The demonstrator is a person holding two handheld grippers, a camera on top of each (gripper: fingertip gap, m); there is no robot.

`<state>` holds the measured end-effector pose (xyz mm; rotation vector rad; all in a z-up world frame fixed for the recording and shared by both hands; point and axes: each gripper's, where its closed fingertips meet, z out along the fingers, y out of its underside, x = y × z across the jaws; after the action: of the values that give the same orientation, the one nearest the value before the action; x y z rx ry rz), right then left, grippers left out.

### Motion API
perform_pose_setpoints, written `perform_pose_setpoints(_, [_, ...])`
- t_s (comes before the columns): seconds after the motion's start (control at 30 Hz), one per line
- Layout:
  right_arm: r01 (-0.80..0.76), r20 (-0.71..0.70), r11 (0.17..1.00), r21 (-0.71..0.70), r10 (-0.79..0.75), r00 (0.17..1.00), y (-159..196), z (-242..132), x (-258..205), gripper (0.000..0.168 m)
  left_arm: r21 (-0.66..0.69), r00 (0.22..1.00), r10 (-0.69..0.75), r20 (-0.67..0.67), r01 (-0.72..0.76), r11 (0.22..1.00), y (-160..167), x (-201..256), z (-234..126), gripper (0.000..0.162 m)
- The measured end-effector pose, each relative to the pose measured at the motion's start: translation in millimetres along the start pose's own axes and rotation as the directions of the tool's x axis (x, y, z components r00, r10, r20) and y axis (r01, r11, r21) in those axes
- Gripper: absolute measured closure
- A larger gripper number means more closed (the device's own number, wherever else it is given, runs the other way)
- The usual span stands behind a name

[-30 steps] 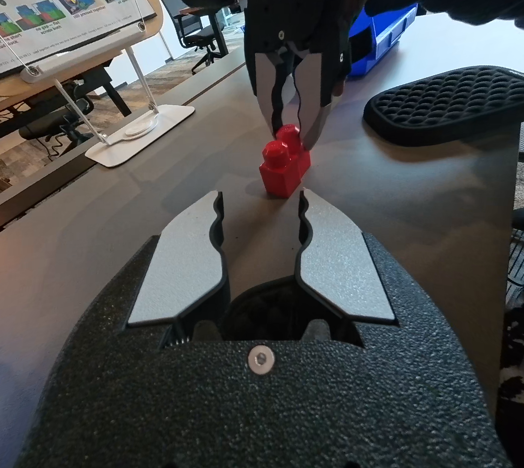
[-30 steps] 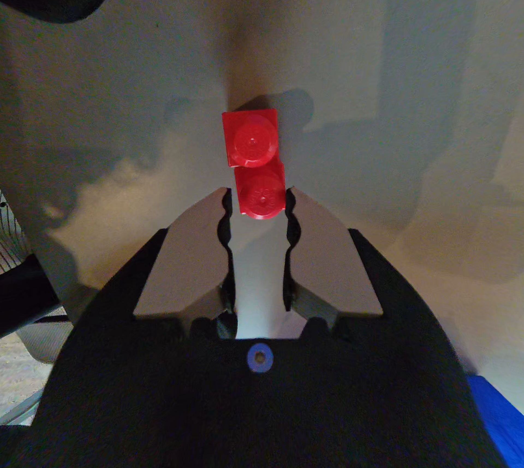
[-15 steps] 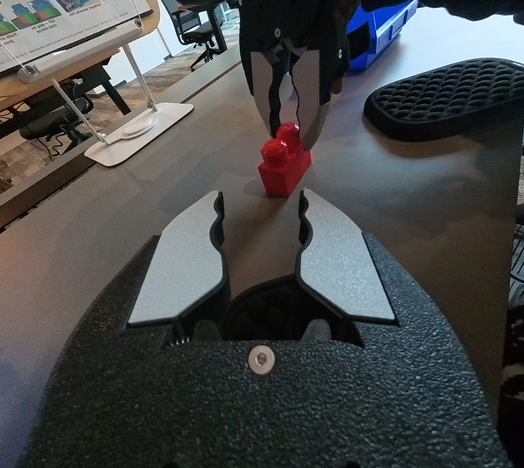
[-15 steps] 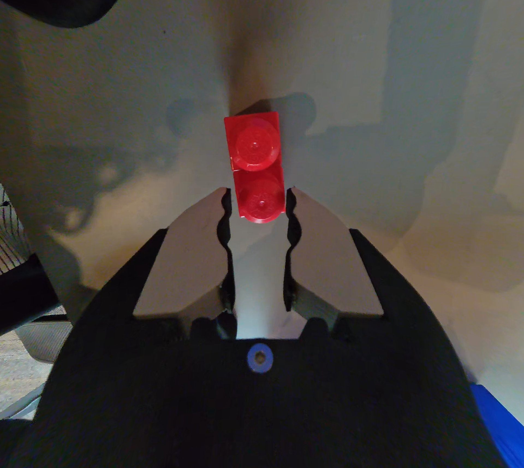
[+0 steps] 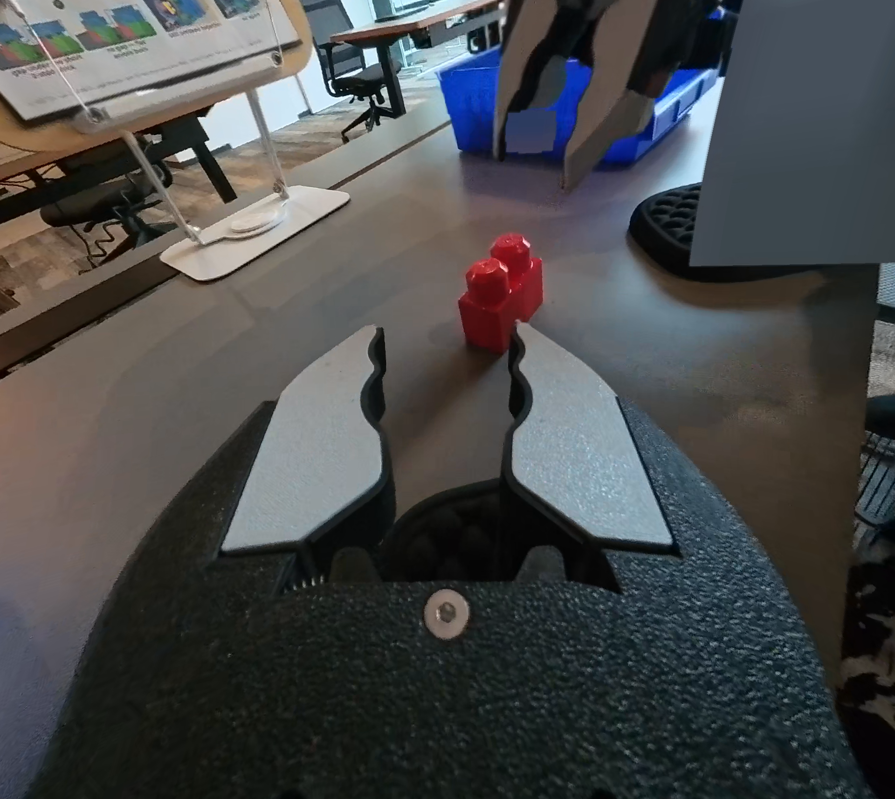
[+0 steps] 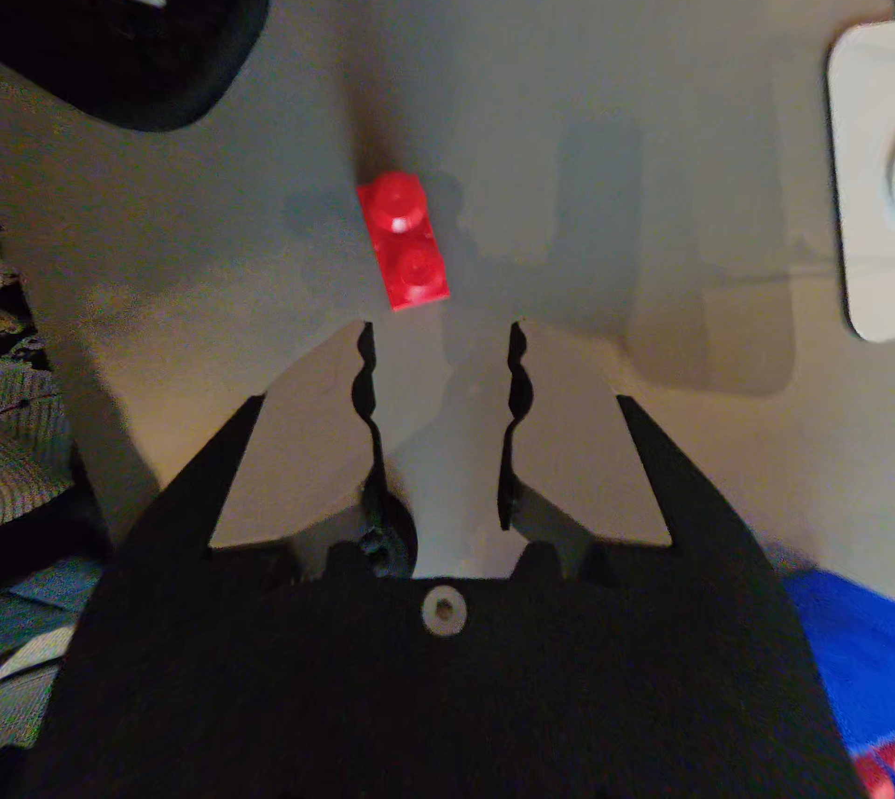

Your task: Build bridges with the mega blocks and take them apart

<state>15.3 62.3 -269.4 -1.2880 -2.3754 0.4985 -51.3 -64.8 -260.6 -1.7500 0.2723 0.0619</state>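
Observation:
A red two-stud mega block [image 5: 501, 297] stands alone on the grey table, studs up. My left gripper [image 5: 445, 335] is open and empty, low over the table, with the block just past its right fingertip. My right gripper [image 5: 532, 170] hangs open and empty well above and behind the block, pointing down. In the right wrist view the block [image 6: 404, 248] lies on the table beyond my open right gripper [image 6: 440, 325], apart from it.
A blue bin [image 5: 576, 107] stands at the back of the table and shows at the lower right of the right wrist view [image 6: 852, 659]. A black honeycomb pad [image 5: 663, 228] lies right. An instruction board on a white stand [image 5: 252, 233] stands left. My right tips are roughly 4 cm from the block [image 6: 404, 248].
My right gripper has let go of the red block's stud, opened wider and risen away from it. The block stays on the table. My left gripper has barely moved.

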Motion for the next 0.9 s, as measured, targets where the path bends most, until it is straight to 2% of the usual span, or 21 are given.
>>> perform_pose_setpoints(0.13, [-0.063,-0.123,0.998,0.019,0.065,0.990,28,-10,12,0.115,-0.018,0.999,-0.008,0.039,0.008,1.000,-4,-13,-13,0.112])
perform_pose_setpoints(0.27, [-0.107,-0.136,0.969,0.223,0.140,0.981,26,-9,15,0.116,-0.029,0.992,0.001,0.127,0.003,1.000,-18,-45,-44,0.111])
perform_pose_setpoints(0.37, [-0.111,-0.165,0.938,0.328,0.173,0.971,25,-8,23,0.119,-0.084,0.978,0.017,0.206,0.000,0.996,-29,-86,-81,0.110])
perform_pose_setpoints(0.53, [-0.098,-0.216,0.946,0.310,0.171,0.961,37,-2,30,0.118,-0.221,0.925,0.046,0.376,0.042,0.974,-29,-177,-147,0.109])
perform_pose_setpoints(0.63, [-0.099,-0.207,0.949,0.299,0.166,0.964,39,3,29,0.118,-0.279,0.882,0.003,0.471,0.146,0.949,-15,-234,-170,0.110])
perform_pose_setpoints(0.73, [-0.103,-0.194,0.949,0.297,0.166,0.967,40,6,27,0.118,-0.271,0.791,-0.108,0.602,0.330,0.904,11,-294,-176,0.111])
perform_pose_setpoints(0.9, [-0.090,-0.195,0.960,0.267,0.145,0.970,45,10,25,0.117,-0.324,0.663,-0.204,0.721,0.582,0.746,79,-365,-156,0.110])
